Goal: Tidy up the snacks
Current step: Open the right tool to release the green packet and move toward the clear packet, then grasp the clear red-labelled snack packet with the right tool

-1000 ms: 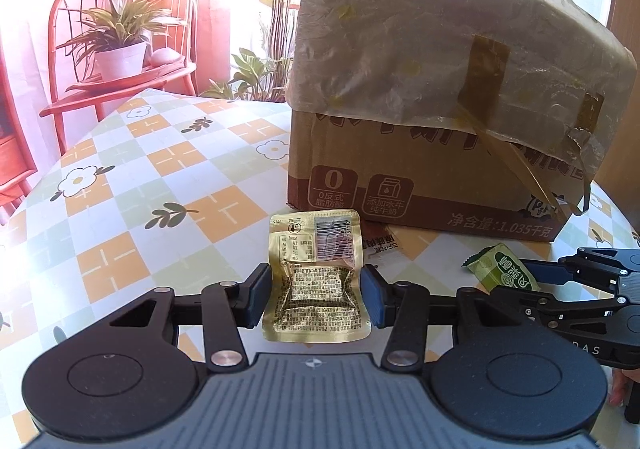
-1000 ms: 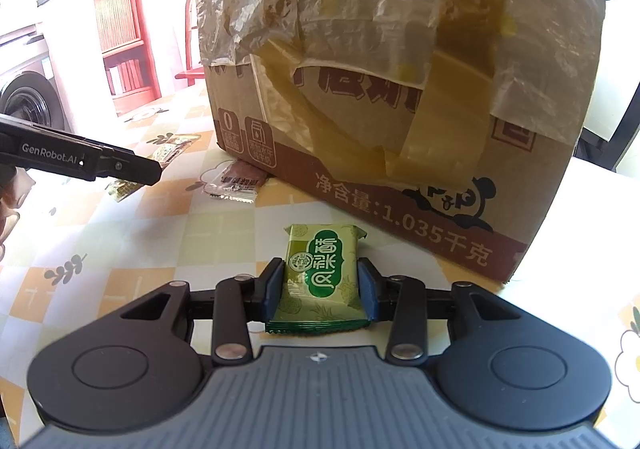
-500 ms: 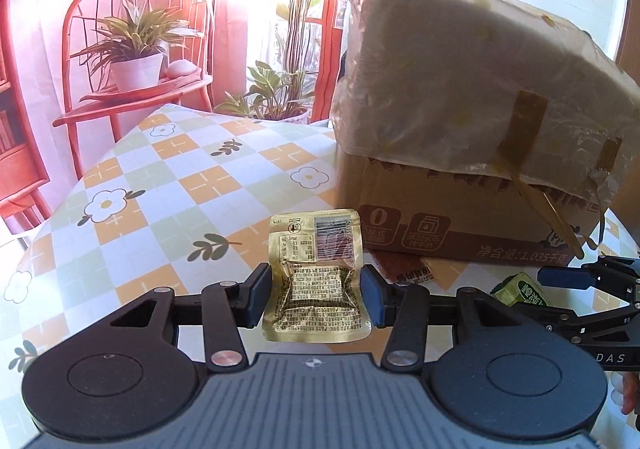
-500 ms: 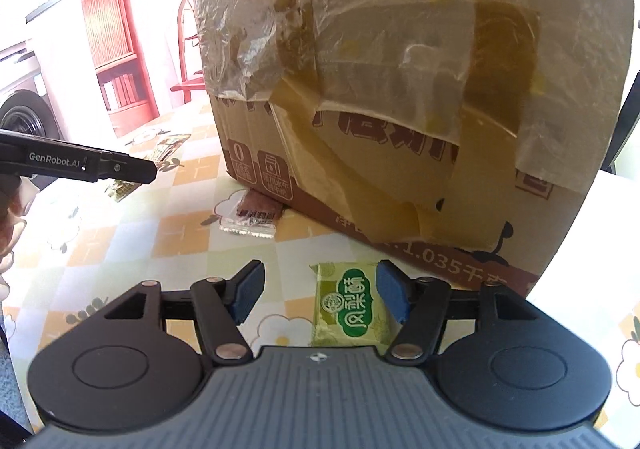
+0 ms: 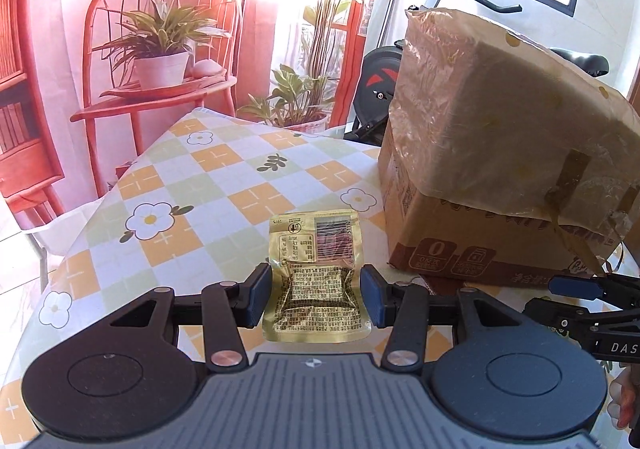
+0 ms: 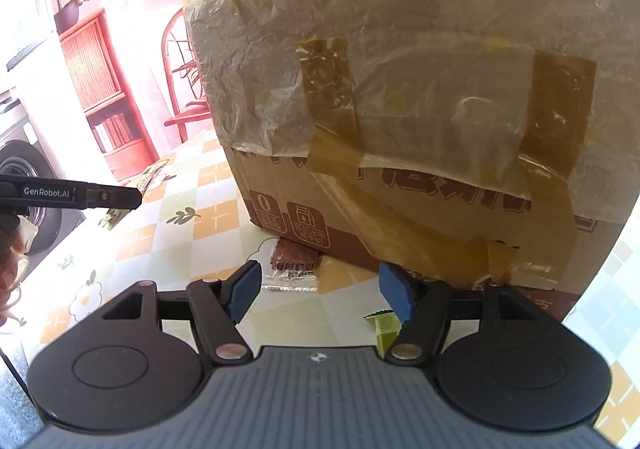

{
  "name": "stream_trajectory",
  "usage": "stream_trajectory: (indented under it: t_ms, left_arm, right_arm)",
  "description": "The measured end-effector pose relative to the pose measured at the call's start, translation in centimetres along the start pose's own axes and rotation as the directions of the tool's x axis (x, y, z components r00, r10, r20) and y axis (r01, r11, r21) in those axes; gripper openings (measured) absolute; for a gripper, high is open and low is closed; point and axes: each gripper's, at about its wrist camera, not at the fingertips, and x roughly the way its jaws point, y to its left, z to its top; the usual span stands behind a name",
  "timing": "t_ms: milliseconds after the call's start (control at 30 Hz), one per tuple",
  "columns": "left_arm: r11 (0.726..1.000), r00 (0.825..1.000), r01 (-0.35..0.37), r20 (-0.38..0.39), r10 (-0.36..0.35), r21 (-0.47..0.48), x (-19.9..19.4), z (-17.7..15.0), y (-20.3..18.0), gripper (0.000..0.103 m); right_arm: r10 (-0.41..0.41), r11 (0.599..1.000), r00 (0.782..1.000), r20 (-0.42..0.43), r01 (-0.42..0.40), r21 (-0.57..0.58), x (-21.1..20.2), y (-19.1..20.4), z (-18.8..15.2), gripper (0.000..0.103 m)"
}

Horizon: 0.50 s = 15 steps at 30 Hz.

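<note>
**Gold packet gripped, green snack let go beside the taped carton**

Left wrist view: the left gripper (image 5: 316,299) clamps a gold foil snack packet (image 5: 316,281) between its blue pads, the packet standing upright with its barcode at the top, raised above the checked, flower-printed desk (image 5: 224,185). To the right stands a large cardboard box (image 5: 500,153), its top wrapped in plastic film and brown tape. The tips of the right gripper (image 5: 576,289) reach in from the right edge, near the foot of the box.

Right wrist view: the right gripper (image 6: 320,289) has just been opening, and nothing is between its pads. The green snack packet (image 6: 386,329) lies on the desk just beside and partly under the right-hand finger. A red-brown snack packet (image 6: 294,265) lies ahead, touching the foot of the box (image 6: 400,89). The left gripper's black finger (image 6: 100,196) enters from the left.
</note>
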Motion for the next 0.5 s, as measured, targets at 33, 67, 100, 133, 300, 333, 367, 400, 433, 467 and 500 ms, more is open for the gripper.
stream_trajectory:
  t_ms: [33, 67, 100, 133, 300, 333, 367, 400, 433, 467, 500]
  left_arm:
    - [1.000, 1.000, 0.000, 0.001, 0.000, 0.000, -0.1, 0.1, 0.2, 0.051]
    - [1.000, 1.000, 0.000, 0.001, 0.000, 0.000, -0.2, 0.0, 0.4, 0.051]
    - [1.000, 1.000, 0.000, 0.001, 0.000, -0.001, 0.3, 0.4, 0.7, 0.051]
    - [1.000, 1.000, 0.000, 0.001, 0.000, 0.000, 0.4, 0.5, 0.9, 0.051]
    - [1.000, 1.000, 0.003, 0.003, -0.004, 0.010, 0.7, 0.7, 1.6, 0.051]
    - [1.000, 1.000, 0.003, 0.003, -0.003, 0.010, 0.7, 0.7, 1.6, 0.051]
    - [1.000, 1.000, 0.004, 0.003, -0.004, 0.011, 0.7, 0.6, 1.7, 0.051]
    - [1.000, 1.000, 0.005, 0.003, -0.005, 0.012, 0.7, 0.5, 1.6, 0.051]
    - [1.000, 1.000, 0.006, 0.003, -0.006, 0.014, 0.7, 0.5, 1.5, 0.051]
    - [1.000, 1.000, 0.008, 0.004, -0.008, 0.015, 0.7, 0.4, 1.5, 0.051]
    - [1.000, 1.000, 0.009, 0.005, -0.009, 0.013, 0.6, 0.3, 1.6, 0.051]
  right_arm:
    - [-0.003, 1.000, 1.000, 0.002, 0.003, 0.003, 0.1, 0.2, 0.1, 0.068]
    - [-0.006, 1.000, 1.000, 0.004, 0.006, 0.002, 0.2, 0.4, 0.3, 0.068]
    - [-0.007, 1.000, 1.000, 0.006, 0.007, 0.003, 0.1, 0.5, 0.3, 0.068]
    - [-0.009, 1.000, 1.000, 0.010, 0.009, 0.005, 0.2, 0.6, 0.3, 0.068]
    - [-0.027, 0.999, 0.999, 0.038, 0.026, 0.040, 0.4, 0.9, 0.5, 0.068]
    - [-0.031, 0.999, 0.999, 0.042, 0.030, 0.040, 0.5, 1.0, 0.5, 0.068]
    - [-0.034, 0.999, 0.999, 0.041, 0.033, 0.037, 0.7, 1.1, 0.5, 0.068]
    - [-0.034, 0.999, 0.999, 0.039, 0.033, 0.033, 0.7, 1.2, 0.4, 0.068]
    - [-0.033, 0.999, 0.999, 0.035, 0.032, 0.027, 0.9, 1.4, 0.3, 0.068]
    - [-0.029, 0.999, 0.999, 0.029, 0.028, 0.026, 1.1, 1.5, 0.3, 0.068]
    - [-0.028, 0.999, 0.999, 0.025, 0.027, 0.026, 1.2, 1.6, 0.2, 0.068]
